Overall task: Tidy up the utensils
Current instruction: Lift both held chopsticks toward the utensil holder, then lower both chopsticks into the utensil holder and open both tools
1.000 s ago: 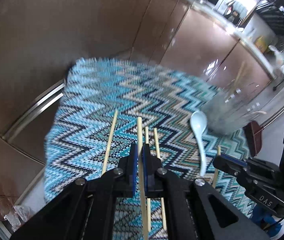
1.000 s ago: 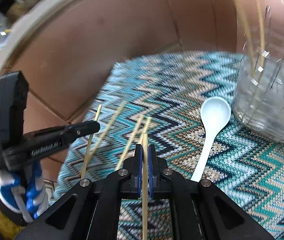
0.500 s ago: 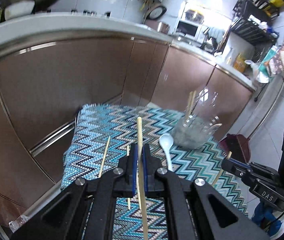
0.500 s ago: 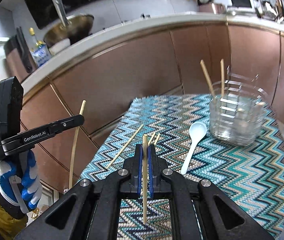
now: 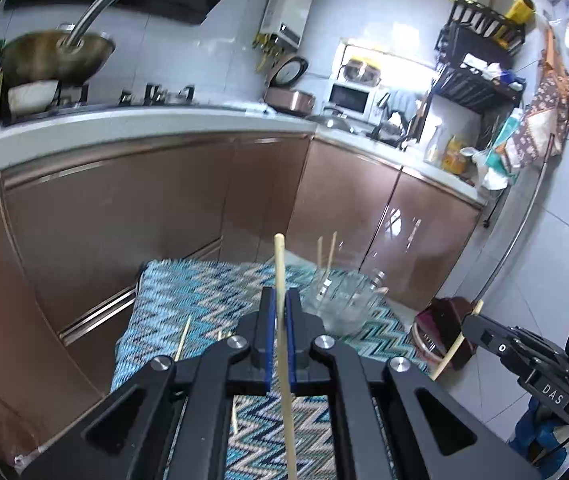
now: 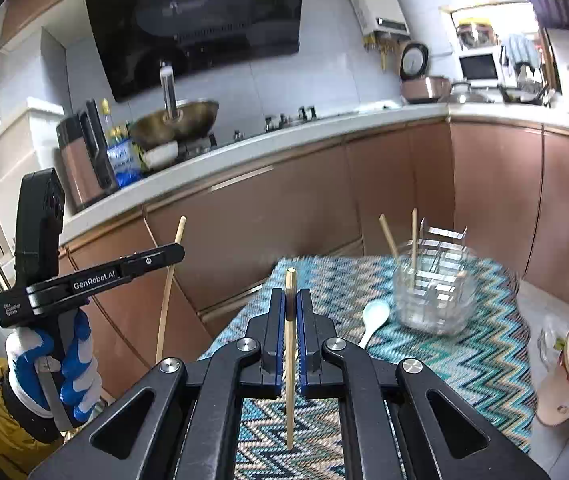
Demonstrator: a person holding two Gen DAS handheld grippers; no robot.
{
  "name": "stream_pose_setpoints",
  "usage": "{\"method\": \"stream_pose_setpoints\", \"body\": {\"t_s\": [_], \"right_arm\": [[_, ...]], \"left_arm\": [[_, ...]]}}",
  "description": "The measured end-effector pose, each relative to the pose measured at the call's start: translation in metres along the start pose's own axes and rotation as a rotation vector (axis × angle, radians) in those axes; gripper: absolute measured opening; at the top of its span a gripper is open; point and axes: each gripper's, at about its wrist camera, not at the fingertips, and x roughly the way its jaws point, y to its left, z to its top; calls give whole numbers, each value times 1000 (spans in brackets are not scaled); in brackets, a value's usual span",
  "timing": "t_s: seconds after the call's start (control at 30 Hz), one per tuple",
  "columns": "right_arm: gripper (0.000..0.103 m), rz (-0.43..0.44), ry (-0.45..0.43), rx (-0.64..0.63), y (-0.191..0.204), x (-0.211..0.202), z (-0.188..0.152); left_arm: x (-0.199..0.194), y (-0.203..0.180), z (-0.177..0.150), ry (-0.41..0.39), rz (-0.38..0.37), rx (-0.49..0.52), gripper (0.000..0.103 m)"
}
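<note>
Two chopsticks up, one glass holder to hit

Left gripper and right gripper each clench a single chopstick above the zigzag cloth; beyond lie loose chopsticks, a white spoon and the glass holder, two sticks already inside. Thin sticks may pivot between the pads, miss the rim or tip the holder.

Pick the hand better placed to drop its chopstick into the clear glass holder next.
Right, probably. The right gripper views the clear glass holder nearer and unobstructed; from the left gripper it sits farther, partly hidden. Both clamp wooden chopsticks.
</note>
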Motion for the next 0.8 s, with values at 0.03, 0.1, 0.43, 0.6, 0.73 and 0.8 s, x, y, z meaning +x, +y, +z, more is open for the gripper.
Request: {"method": "stream_pose_setpoints", "body": {"t_s": [0.03, 0.1, 0.43, 0.6, 0.73, 0.8], "right_arm": [[6, -3, -9, -2, -2, -2, 3], [6, -14, -34, -13, -8, -6, 14], [5, -72, -155, -63, -59, -4, 75], [5, -105, -203, -66, -97, 20, 100], [5, -127, -232, -74, -124, 44, 111], [5, -137, -241, -76, -139, 58, 112]], "left_arm": [[0, -4, 5, -12, -10, -1, 4], [1, -16, 19, -38, -26, 2, 4], [59, -70, 83, -136, -124, -8, 4], [119, -91, 111, -178, -115, -32, 4], [170, -102, 123, -216, -92, -70, 4], [194, -106, 121, -234, -72, -73, 4]]}}
